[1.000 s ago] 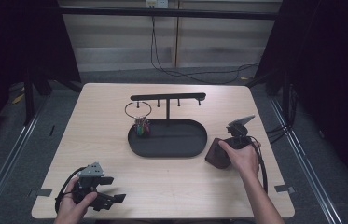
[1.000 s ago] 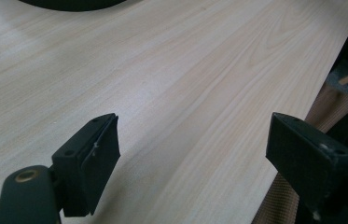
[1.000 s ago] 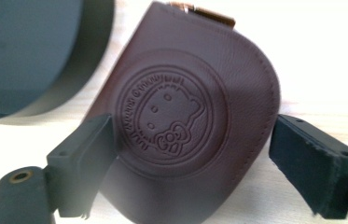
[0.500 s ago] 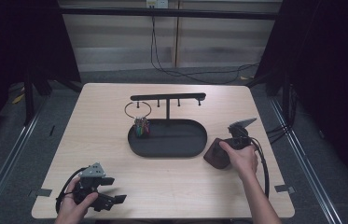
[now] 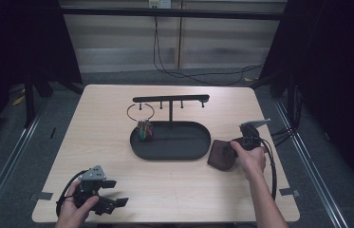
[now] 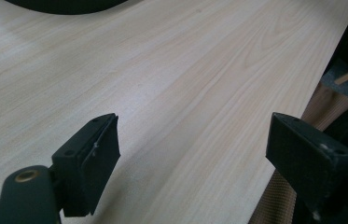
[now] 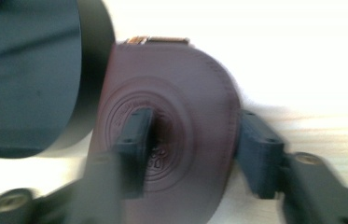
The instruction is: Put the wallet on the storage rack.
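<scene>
The brown leather pouch (image 7: pixel 171 135) lies flat on the table (image 5: pixel 117 109), just beside the right-hand end of the black oval tray (image 5: pixel 139 147), which serves here as the landmark. In the right gripper view its top face carries a round embossed stamp, a line of stitching follows its curved edge, and a strip of metal, probably a clasp or zip end, shows at the far edge. It looks like soft, light leather: likely to flex and fold instead of lifting as a stiff slab, with a smooth face that could slide between hard pads. It seems not fragile, so a firm pinch should do no harm.

The right gripper (image 7: pixel 190 149) sits over the pouch, and its jaws have just been closing with the pouch between them: one pad lies on the embossed stamp, the other stands at the stitched curved edge. The picture is blurred, so whether both pads already press I cannot tell. Taking hold across that curved edge, well in from the rim, seems the surest place; a bite only at the thin lip would probably slip off or let the body droop.

On the tray, a rail stand (image 5: pixel 171 99) rises near its far rim, and a ring with coloured keys (image 5: pixel 142 126) hangs at its left end. The left gripper (image 5: pixel 110 199) rests well apart from the tray, toward the near left corner of the table, jaws spread wide over bare wood.
</scene>
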`<state>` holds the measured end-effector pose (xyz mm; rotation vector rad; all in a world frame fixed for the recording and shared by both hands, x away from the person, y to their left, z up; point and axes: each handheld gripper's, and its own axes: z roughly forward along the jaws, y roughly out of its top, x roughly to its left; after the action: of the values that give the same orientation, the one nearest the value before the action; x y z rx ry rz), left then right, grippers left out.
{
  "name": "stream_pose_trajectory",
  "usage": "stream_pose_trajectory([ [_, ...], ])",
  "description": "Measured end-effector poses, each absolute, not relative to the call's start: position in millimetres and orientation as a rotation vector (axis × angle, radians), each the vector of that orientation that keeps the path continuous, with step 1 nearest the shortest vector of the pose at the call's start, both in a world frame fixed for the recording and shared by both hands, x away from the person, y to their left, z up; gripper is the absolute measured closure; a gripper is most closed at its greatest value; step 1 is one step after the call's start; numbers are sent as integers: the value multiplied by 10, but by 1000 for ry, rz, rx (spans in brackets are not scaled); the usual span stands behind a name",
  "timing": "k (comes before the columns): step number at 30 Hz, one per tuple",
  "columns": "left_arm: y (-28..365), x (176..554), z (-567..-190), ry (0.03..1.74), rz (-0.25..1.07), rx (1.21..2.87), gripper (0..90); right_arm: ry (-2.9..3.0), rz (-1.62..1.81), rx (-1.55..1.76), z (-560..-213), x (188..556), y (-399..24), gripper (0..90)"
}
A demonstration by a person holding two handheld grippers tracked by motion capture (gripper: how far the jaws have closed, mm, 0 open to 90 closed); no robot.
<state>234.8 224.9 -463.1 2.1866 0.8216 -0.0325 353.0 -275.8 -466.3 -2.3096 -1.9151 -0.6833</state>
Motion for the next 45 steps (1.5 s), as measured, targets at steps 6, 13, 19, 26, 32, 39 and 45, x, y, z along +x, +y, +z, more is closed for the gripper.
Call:
stream_pose_trajectory([
  [6, 2254, 2351, -4631, 820, -37, 2186, 172, -1885, -695, -2325, -4625, 3538, -2805, 621],
  [13, 2253, 2349, -4628, 811, -42, 2186, 172, -1907, -680, -2328, -4524, 3545, -2805, 724],
  [19, 2245, 2349, -4633, 812, -39, 2189, 172, -1980, -579, -2335, -4417, 3533, -2799, 730],
  [26, 2241, 2349, -4635, 812, -44, 2189, 172, -2079, -523, -2329, -4254, 3553, -2737, 796],
  [32, 2240, 2346, -4633, 810, -46, 2190, 172, -2204, -406, -2300, -4115, 3586, -2609, 814],
  [39, 2236, 2350, -4636, 811, -43, 2195, 172, -2238, -285, -2277, -4032, 3630, -2503, 826],
  [45, 2230, 2347, -4636, 812, -47, 2195, 172, -2268, -262, -2260, -3886, 3657, -2429, 856],
])
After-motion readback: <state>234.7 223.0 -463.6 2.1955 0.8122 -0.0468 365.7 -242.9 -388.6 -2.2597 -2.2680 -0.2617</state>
